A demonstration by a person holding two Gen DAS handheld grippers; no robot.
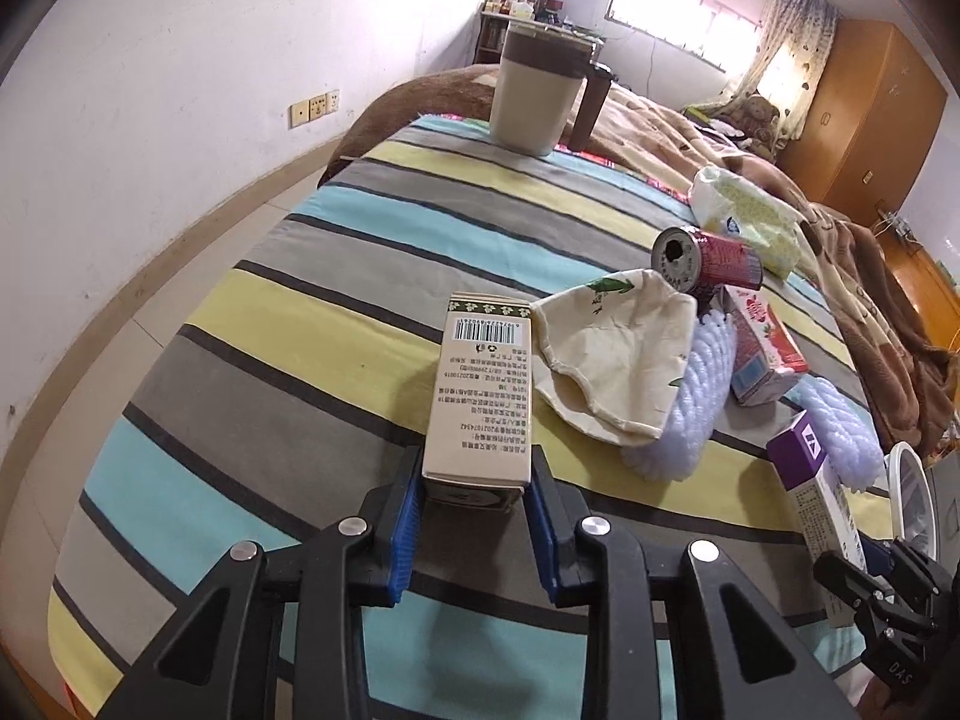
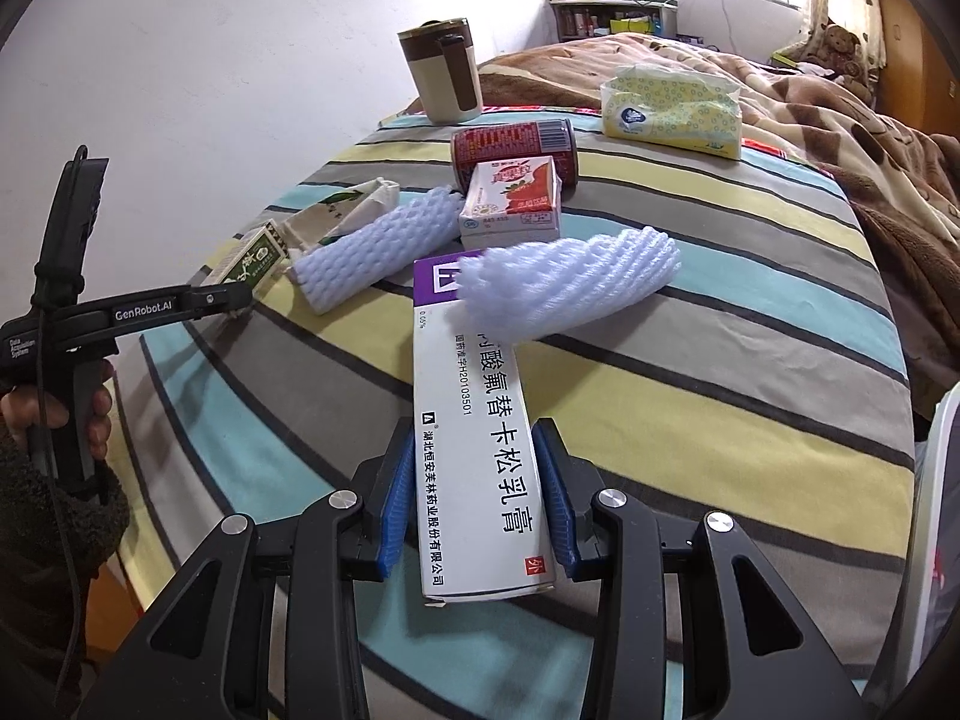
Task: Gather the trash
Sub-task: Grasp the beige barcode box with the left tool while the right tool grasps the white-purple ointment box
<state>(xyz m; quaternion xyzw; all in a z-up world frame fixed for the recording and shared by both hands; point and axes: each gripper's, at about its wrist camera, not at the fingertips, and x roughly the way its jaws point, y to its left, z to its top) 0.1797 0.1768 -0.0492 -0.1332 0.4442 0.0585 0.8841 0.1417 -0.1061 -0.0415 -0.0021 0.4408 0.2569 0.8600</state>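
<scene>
Left gripper (image 1: pixel 474 480): blue pads are clamping the near end of a beige box (image 1: pixel 480 396); jaws are standing closed on its two sides.
Beige box: it is lying lengthwise away from the camera over the striped cloth (image 1: pixel 240 360), barcode at its far end; the side view shows the same box (image 2: pixel 249 258) at the tip of the left gripper (image 2: pixel 228 300).
Right gripper (image 2: pixel 477 498): pads are gripping the sides of a white-and-purple box (image 2: pixel 474 420), near its lower end.
White-and-purple box: its far, purple end is sitting under a foam sleeve (image 2: pixel 570 276) that is overlapping it; in the left view this box (image 1: pixel 810 480) is showing at the right edge beside the right gripper (image 1: pixel 864 564).
Hand (image 2: pixel 60 414): a person's hand in a dark fleece sleeve is holding the left gripper's handle.
Second foam sleeve (image 2: pixel 378 252): it is lying just beyond the beige box, touching a crumpled paper wrapper (image 1: pixel 612 360).
Carton (image 2: pixel 516 201): a small red-and-white carton is resting between the two foam sleeves, against a red can (image 2: pixel 516 144) lying on its side.
Tissue pack (image 2: pixel 672 108): it is lying farther back, apart from the can.
Mug (image 1: pixel 534 90): a brown-and-cream lidded mug is standing upright at the far edge of the cloth.
Blanket (image 2: pixel 840 120): a brown blanket is covering the bed to the right.
</scene>
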